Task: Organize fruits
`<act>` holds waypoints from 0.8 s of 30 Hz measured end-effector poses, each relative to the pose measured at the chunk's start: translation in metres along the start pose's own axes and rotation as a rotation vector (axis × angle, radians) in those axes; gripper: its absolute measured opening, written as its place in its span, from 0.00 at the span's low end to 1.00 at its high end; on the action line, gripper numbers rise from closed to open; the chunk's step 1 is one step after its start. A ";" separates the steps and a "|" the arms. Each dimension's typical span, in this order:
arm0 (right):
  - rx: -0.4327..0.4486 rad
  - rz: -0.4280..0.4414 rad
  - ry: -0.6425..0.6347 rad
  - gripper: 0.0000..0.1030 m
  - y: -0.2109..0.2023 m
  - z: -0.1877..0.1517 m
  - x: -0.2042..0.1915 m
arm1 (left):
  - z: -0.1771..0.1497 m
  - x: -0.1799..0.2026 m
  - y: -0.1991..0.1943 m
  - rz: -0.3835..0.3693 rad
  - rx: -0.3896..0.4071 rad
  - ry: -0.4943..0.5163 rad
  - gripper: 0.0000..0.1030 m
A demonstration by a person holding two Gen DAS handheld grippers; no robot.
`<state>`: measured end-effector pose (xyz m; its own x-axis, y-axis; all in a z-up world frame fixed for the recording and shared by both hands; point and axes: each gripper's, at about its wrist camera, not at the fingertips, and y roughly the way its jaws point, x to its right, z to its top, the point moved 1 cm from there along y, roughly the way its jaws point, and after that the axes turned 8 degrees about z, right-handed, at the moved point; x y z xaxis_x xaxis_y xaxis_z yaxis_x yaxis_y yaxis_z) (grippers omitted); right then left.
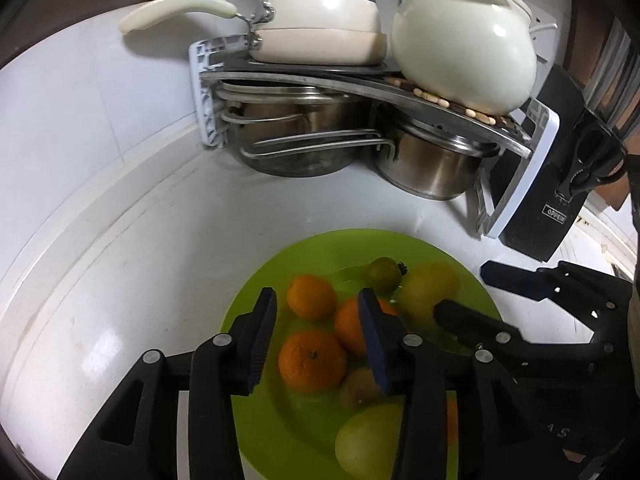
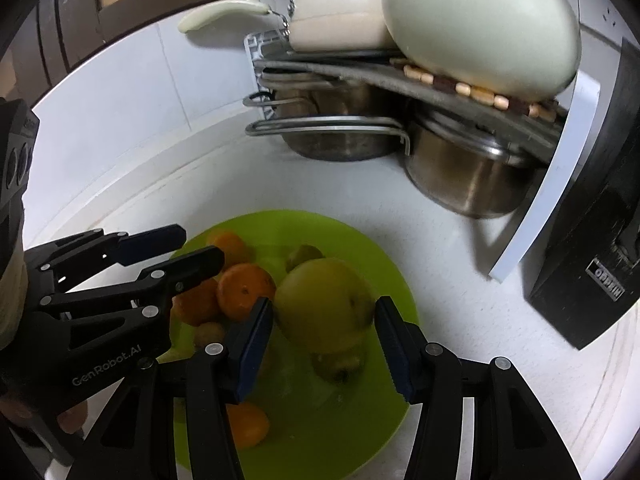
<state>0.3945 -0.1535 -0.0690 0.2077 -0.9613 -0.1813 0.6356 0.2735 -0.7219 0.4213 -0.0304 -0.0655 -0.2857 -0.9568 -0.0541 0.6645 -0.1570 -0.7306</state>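
Fruit lay on the green plate [image 2: 384, 272] on the white bench [image 2: 460, 280]. Right tongs [image 2: 324, 346] flanked a yellow apple [image 2: 320, 304], apparently untouched; left tongs [image 1: 318, 346] gaped over oranges [image 1: 312, 362].

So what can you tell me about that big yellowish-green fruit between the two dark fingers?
The large yellow-green apple-like fruit is round with a dull, slightly speckled skin and looks whole. It sits between the open fingers of the right hand-held gripper, above the round lime-green plastic plate. The picture is blurred, so whether the pads touch it is unclear. A small orange mandarin lies just to its left, and a smaller green fruit lies behind it.
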 end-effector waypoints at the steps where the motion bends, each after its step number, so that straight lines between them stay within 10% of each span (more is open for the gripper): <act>1: 0.003 -0.005 -0.009 0.53 -0.002 0.001 -0.001 | 0.000 -0.001 -0.002 0.004 0.001 -0.005 0.41; 24: 0.116 -0.019 -0.008 0.54 -0.092 -0.037 -0.031 | -0.059 -0.010 -0.124 0.162 0.091 -0.085 0.56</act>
<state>0.3021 -0.1502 -0.0217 0.2000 -0.9662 -0.1628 0.7215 0.2576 -0.6427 0.3005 0.0128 -0.0144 -0.1134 -0.9880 -0.1053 0.7580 -0.0175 -0.6521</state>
